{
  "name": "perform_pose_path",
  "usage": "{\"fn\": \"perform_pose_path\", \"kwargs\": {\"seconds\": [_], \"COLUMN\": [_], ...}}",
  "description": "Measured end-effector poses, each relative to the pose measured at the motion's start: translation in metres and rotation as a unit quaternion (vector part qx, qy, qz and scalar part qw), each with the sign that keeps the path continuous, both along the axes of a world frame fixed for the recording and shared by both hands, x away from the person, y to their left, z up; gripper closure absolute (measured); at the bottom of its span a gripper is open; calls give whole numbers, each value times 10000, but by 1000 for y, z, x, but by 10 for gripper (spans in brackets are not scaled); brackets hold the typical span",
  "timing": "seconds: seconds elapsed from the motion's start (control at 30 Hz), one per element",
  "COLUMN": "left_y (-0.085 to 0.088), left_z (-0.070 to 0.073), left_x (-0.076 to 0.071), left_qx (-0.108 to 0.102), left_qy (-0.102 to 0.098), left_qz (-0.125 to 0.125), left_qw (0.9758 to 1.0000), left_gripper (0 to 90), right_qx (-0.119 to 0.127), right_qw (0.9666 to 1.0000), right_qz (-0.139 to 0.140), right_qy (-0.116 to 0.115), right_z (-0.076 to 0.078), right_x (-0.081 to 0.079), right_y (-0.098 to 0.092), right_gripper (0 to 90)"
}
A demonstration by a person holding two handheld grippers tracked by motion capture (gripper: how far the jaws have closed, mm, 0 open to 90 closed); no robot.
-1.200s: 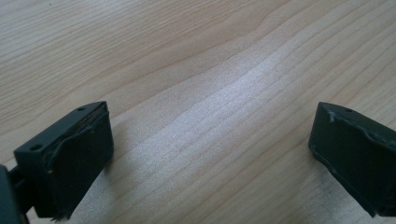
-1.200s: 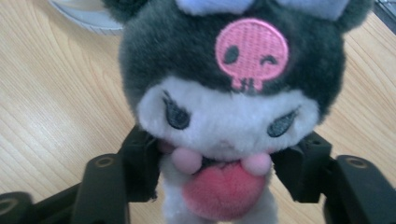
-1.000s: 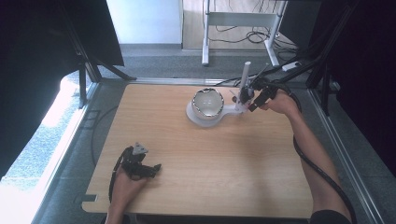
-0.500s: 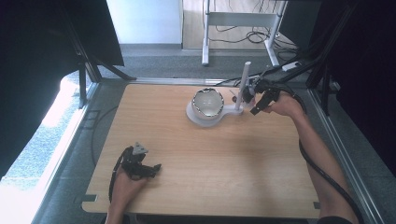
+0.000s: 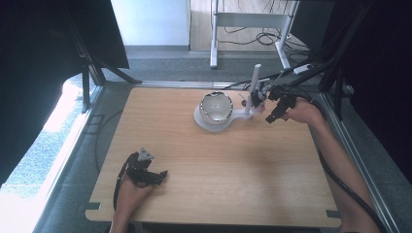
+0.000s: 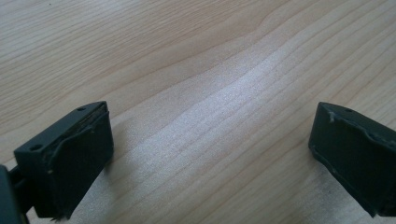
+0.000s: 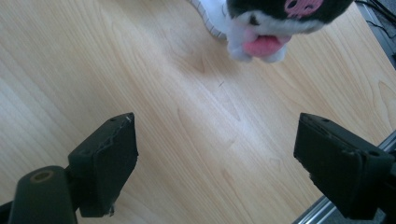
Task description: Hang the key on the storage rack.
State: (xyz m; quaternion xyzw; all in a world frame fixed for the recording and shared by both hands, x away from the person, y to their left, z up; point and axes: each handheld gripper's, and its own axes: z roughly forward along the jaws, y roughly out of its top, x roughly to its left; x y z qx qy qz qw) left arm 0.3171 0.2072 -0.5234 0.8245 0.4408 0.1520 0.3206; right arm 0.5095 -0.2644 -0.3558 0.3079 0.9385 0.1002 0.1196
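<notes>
High view, table: we are seeing a wooden table (image 5: pixel 218 160) lying under a fixed camera, with grey floor (image 5: pixel 160 68) around it.
High view, stand: we are seeing a white stand (image 5: pixel 214 121) sitting on the far middle of the table, carrying a round bowl-like part (image 5: pixel 216 107) with a dark patterned rim, and a white upright post (image 5: pixel 252 90) rising at its right end.
High view, small item: we are noting a small dark item (image 5: pixel 258 94) sitting against the post; its kind is too small to tell.
High view, right gripper: we are seeing the right gripper (image 5: pixel 270 116) being held by the right hand (image 5: pixel 301 111) just right of the post, tilting down toward the table.
High view, left gripper: we are seeing the left gripper (image 5: pixel 163 174) resting in the left hand (image 5: pixel 131 191) at the near left, well apart from the stand.
Left gripper view, claw: we are seeing the left gripper (image 6: pixel 210 154) standing released, jaws wide apart over bare wood (image 6: pixel 201 70), grasping nothing.
Right gripper view, claw: we are seeing the right gripper (image 7: pixel 215 158) standing released, jaws wide apart over the table (image 7: pixel 140 60), grasping nothing.
Right gripper view, plush toy: we are seeing a black-and-white plush toy (image 7: pixel 275 23) with pink markings lying ahead of the jaws at the top edge, apart from both jaws, touching the white stand edge (image 7: pixel 210 16).
Right gripper view, table edge: we are seeing a metal rail (image 7: pixel 322 205) running along the table's border at the lower right.
</notes>
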Motion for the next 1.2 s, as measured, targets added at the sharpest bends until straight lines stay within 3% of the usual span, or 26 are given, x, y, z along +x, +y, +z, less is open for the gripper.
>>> {"fn": "perform_pose_path", "kwargs": {"seconds": [0.33,1.2], "left_y": [0,0], "left_z": [0,0], "left_x": [0,0], "left_qx": [-3,7], "left_qy": [-2,-6], "left_qz": [2,-9], "left_qw": [10000,10000], "left_gripper": [0,0], "right_qx": [-169,192], "right_qw": [9998,9992], "right_qz": [140,302], "right_qy": [-38,-154], "right_z": [2,-6], "right_x": [-17,-62], "right_y": [0,-8], "right_gripper": [128,130]}}
